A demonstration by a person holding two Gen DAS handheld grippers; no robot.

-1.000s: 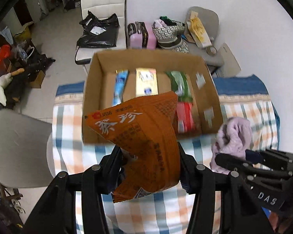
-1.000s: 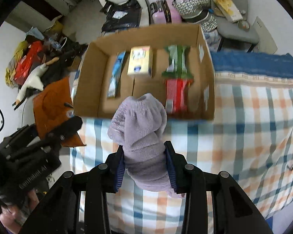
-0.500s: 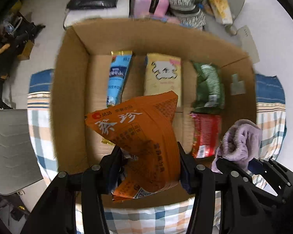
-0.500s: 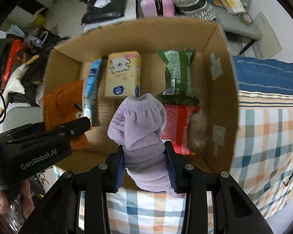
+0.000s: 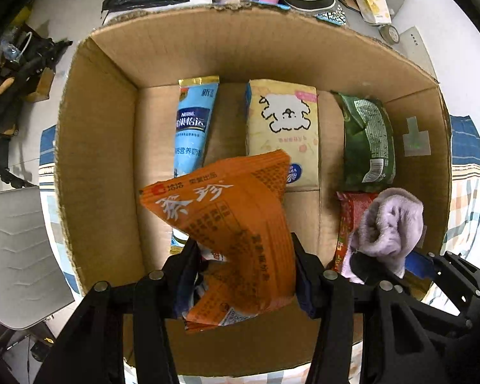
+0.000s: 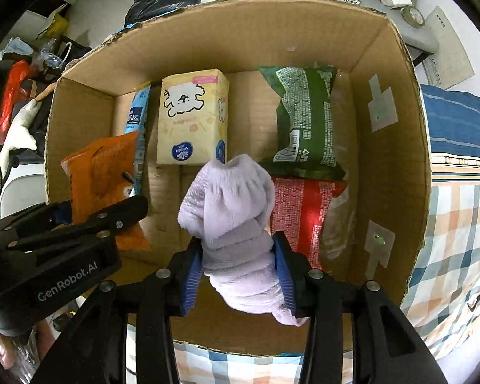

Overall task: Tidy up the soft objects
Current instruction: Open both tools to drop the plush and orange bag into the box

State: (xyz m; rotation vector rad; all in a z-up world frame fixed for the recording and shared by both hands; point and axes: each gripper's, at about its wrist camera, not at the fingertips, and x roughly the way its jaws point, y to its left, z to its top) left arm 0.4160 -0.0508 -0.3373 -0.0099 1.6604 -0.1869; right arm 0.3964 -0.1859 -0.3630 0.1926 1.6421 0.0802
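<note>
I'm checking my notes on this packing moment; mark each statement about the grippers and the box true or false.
1. The left gripper holds an orange packet. True.
2. The right gripper is open and holds nothing. False: it is shut on a lilac fuzzy sock.
3. The green packet lies inside the cardboard box. True.
4. The tissue pack sits outside the box on the checked cloth. False: it lies in the box.
5. A red packet lies nearer the camera than the green one. True.

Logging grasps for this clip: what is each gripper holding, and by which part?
Left gripper: the orange packet, pinched at its lower half. Right gripper: the lilac fuzzy sock, clamped across its lower middle.
</note>
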